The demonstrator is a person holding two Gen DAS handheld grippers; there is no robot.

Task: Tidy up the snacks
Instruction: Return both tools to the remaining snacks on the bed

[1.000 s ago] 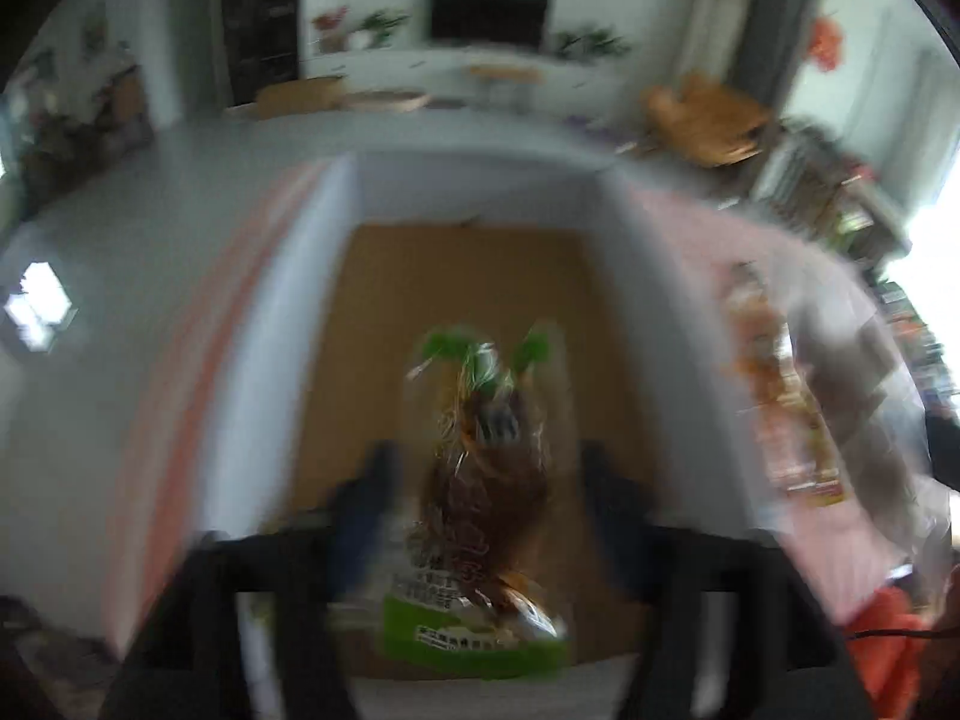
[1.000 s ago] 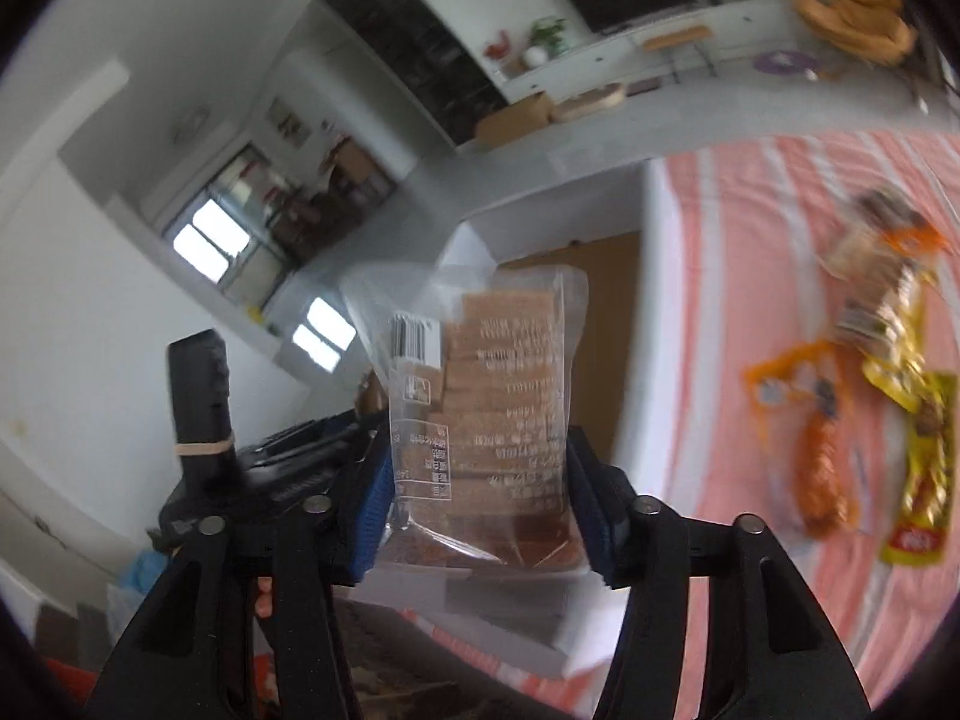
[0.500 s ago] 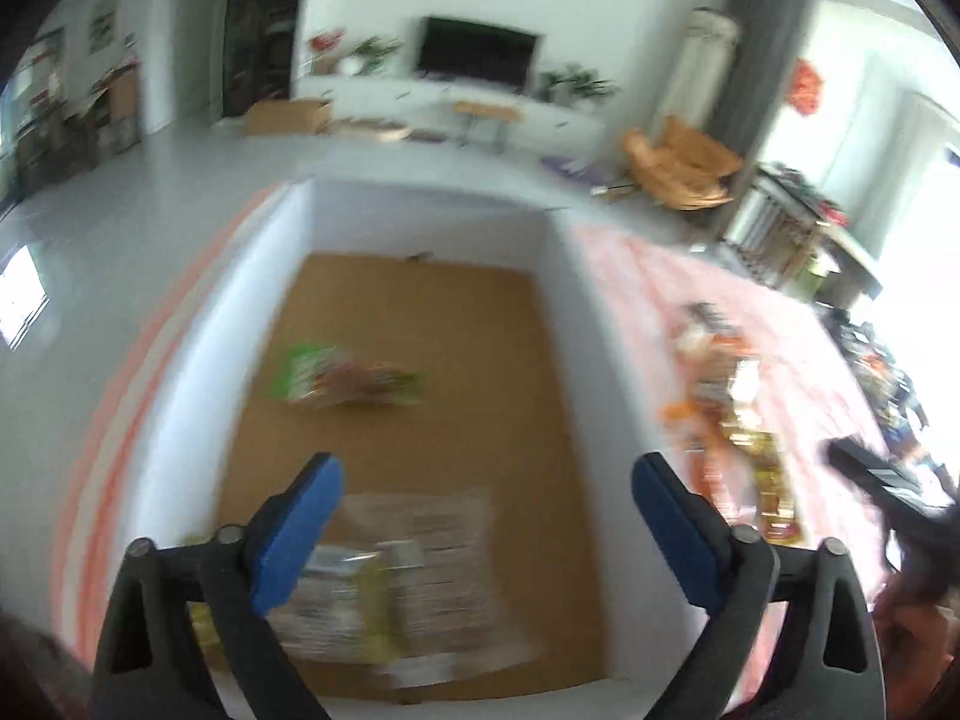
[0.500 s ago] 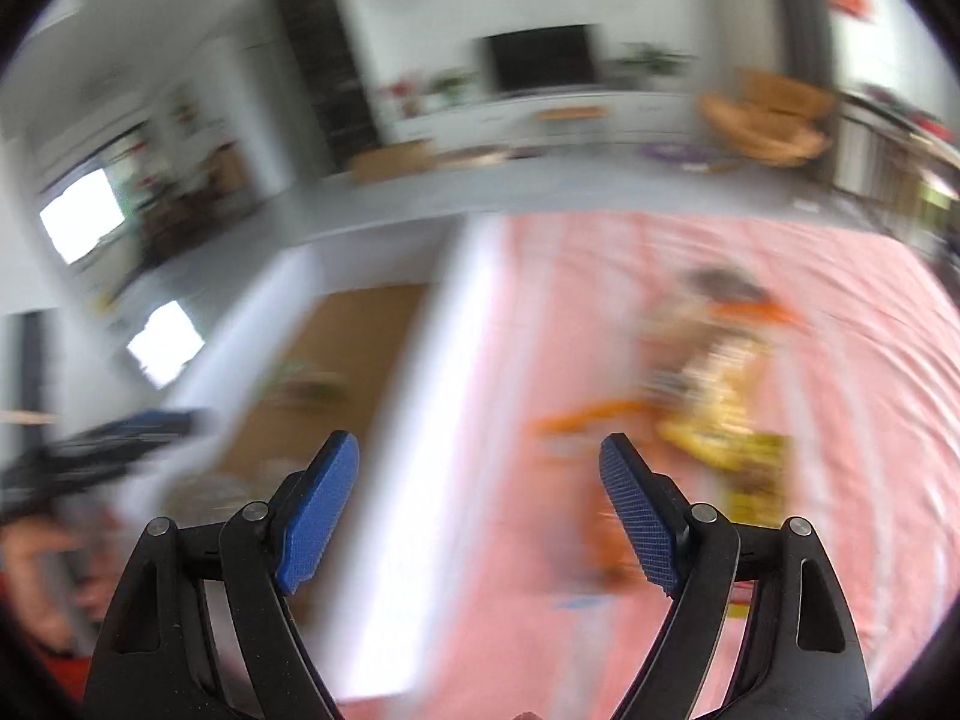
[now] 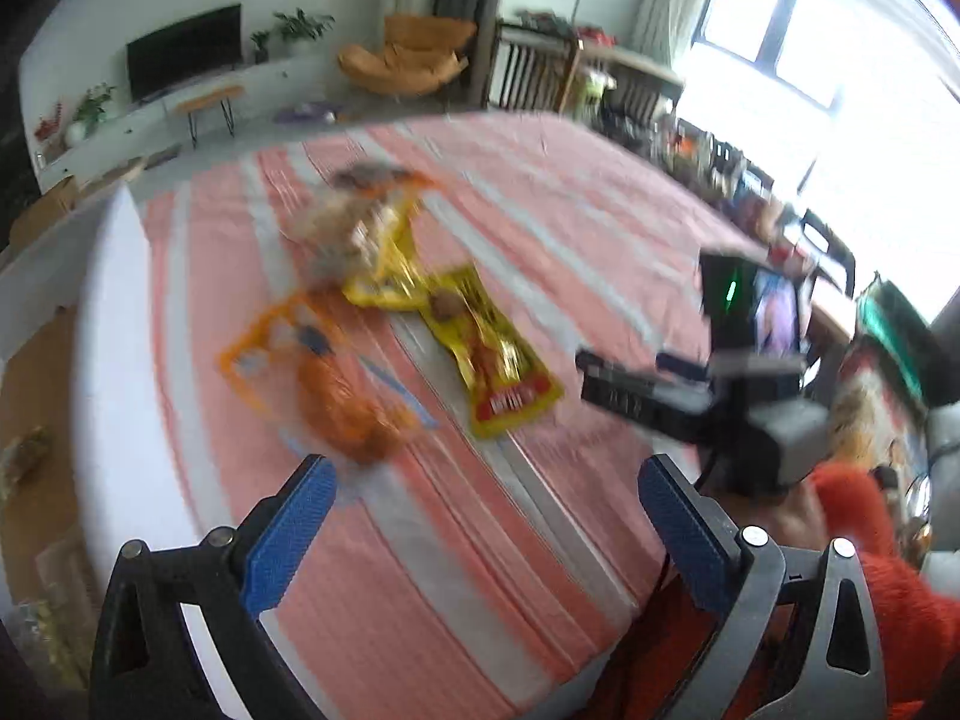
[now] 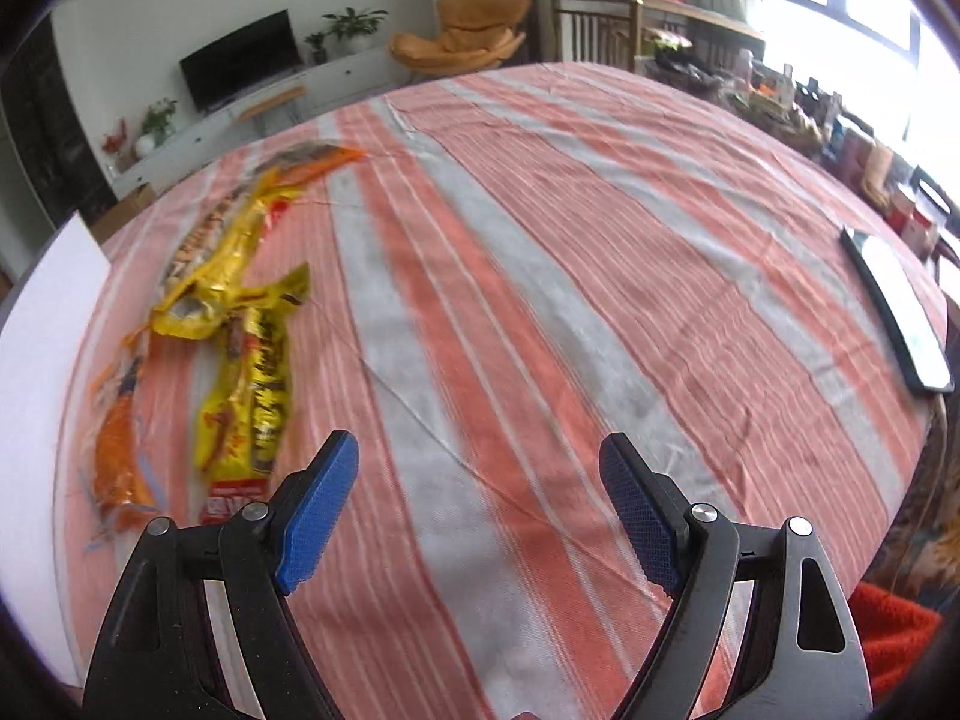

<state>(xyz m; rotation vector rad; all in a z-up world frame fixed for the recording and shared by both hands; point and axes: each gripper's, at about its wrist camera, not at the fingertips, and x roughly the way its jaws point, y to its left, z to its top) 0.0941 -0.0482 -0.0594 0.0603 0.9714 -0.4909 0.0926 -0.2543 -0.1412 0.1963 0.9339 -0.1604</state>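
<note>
Striped tablecloth [image 6: 540,276] is still carrying the leftover snacks — orange packet [image 5: 336,384], yellow packets [image 5: 480,348] just beside the white box [image 5: 108,360] — while you're hovering left gripper [image 5: 480,516] and right gripper [image 6: 480,504] over them, jaws apart and empty, so more runs are remaining.

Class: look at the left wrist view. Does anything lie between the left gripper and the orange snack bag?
Nothing visible does. Only bare striped cloth lies between the open left gripper and the orange bag.
</note>
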